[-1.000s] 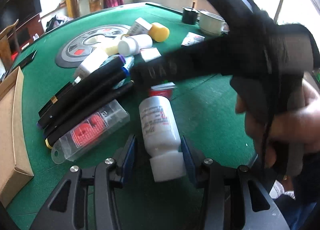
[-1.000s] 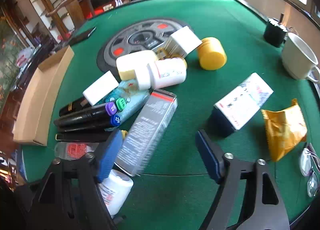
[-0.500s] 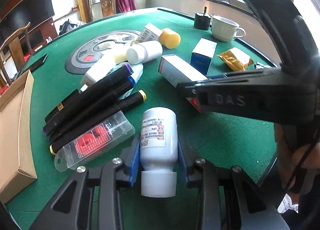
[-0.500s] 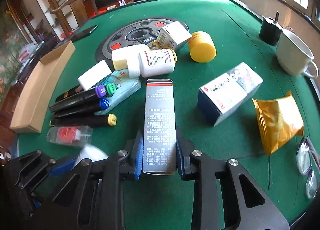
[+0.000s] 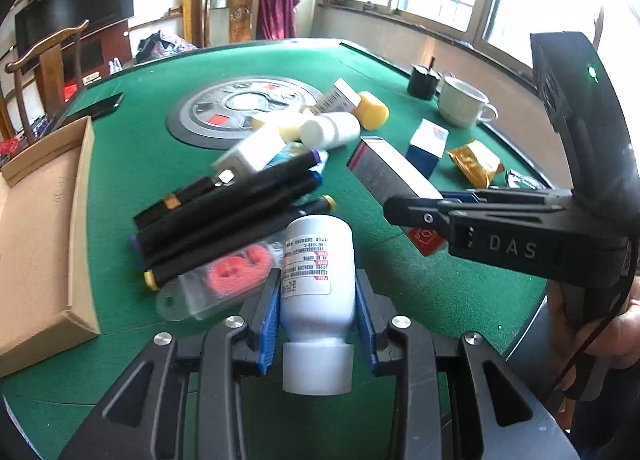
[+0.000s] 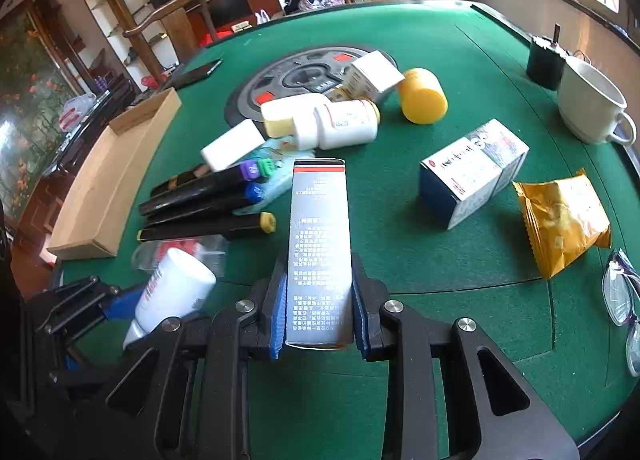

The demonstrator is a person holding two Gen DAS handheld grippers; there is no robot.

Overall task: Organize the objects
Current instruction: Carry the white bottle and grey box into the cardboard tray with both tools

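Room: a lived-in room with wooden chairs, a dark screen and bright windows; a round green-felt counter (image 6: 460, 40) fills both views.
Clutter: black markers (image 6: 200, 204), small bottles, a yellow cap (image 6: 423, 101), a blue-and-white carton (image 6: 472, 172), a gold sachet (image 6: 560, 216), a mug (image 6: 592, 100) and spectacles lie loosely scattered.
Cardboard tray (image 5: 44, 228): open, at the counter's left edge, with nothing seen inside it; probably the destination.
Left claw (image 5: 316, 320): clamped on the white pill bottle (image 5: 318, 276), blue pads pressing its body just above the cap, which points back toward the camera.
Right claw (image 6: 318, 312): clamped on the near end of the long grey box (image 6: 318, 236), most of its length sticking out ahead.
Step in hand: both items appear gripped and ready to carry.
Doing it well: lift each clear of the markers and the clear blister pack (image 5: 216, 280) before travelling sideways.
Watch: the box is held by its end, so keep it level and move slowly to avoid pivoting.
Spacing: the two tools are close together; send one first.
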